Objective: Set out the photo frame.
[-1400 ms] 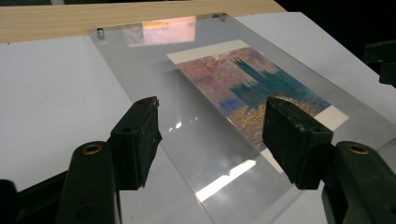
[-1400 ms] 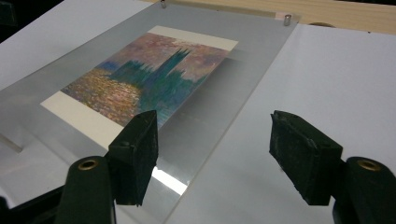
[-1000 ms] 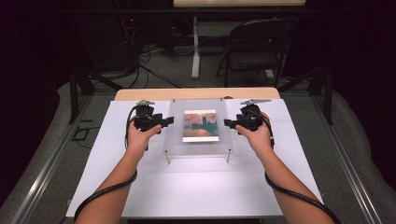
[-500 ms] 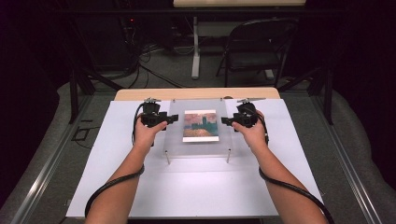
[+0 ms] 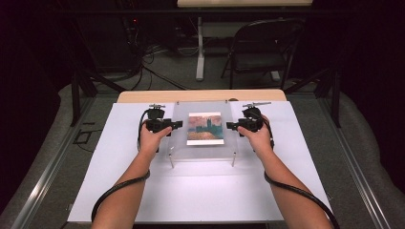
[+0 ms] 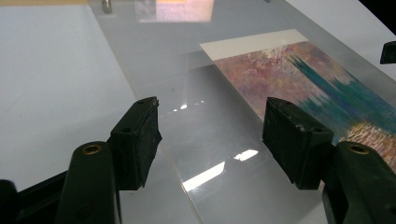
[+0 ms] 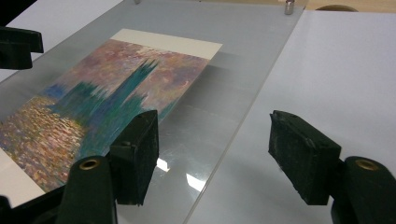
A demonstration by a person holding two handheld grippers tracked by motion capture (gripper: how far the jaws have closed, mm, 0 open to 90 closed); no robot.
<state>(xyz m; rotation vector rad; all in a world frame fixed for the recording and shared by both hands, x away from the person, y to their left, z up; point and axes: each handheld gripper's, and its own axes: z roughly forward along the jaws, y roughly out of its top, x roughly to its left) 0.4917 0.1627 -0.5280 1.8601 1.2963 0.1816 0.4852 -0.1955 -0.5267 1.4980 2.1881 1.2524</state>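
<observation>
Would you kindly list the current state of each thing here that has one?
left gripper: open, fingers straddling the left edge of the clear panel, not clamped.
right gripper: open, straddling the panel's right edge.
clear panel: flat, raised on small metal standoffs.
painting print: lying flat, face up, at the panel.
folding chair: unfolded, unoccupied.
</observation>
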